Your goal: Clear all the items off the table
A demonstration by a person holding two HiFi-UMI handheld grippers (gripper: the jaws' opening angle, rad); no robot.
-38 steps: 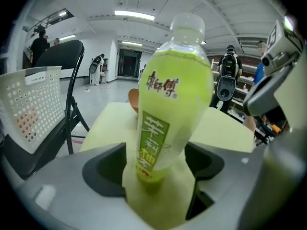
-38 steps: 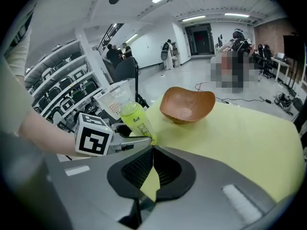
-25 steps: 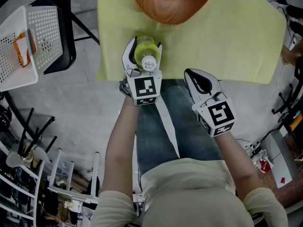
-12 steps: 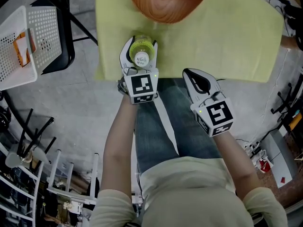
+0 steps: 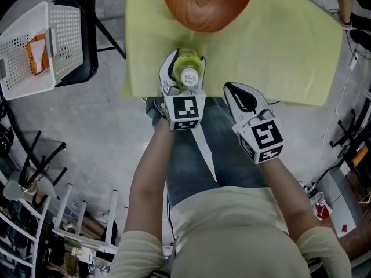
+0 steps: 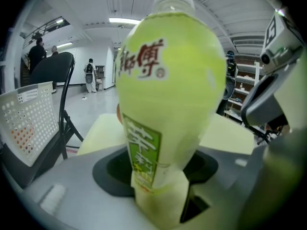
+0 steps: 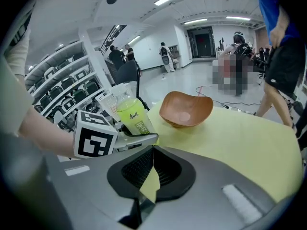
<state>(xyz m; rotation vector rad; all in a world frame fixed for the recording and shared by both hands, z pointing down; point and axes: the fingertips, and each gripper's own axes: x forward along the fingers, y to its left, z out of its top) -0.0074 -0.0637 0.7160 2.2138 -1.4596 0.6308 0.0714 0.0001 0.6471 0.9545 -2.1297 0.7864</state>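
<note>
A green tea bottle with a white cap stands upright between the jaws of my left gripper, just above the front edge of the yellow tablecloth. Those jaws have just been closing and are shut on the bottle, which fills the left gripper view. A wooden bowl sits on the cloth right behind it. My right gripper hangs shut and holds nothing at the table's front edge, to the right of the bottle; past its closed jaws the bowl shows.
A white perforated basket with an orange item rests on a black chair left of the table. Metal racks stand at the lower left. A person in blue stands beyond the table's far right.
My left gripper has tightened on the bottle and lifted it slightly off the cloth, shifting a little right. The right gripper has stayed where it was.
</note>
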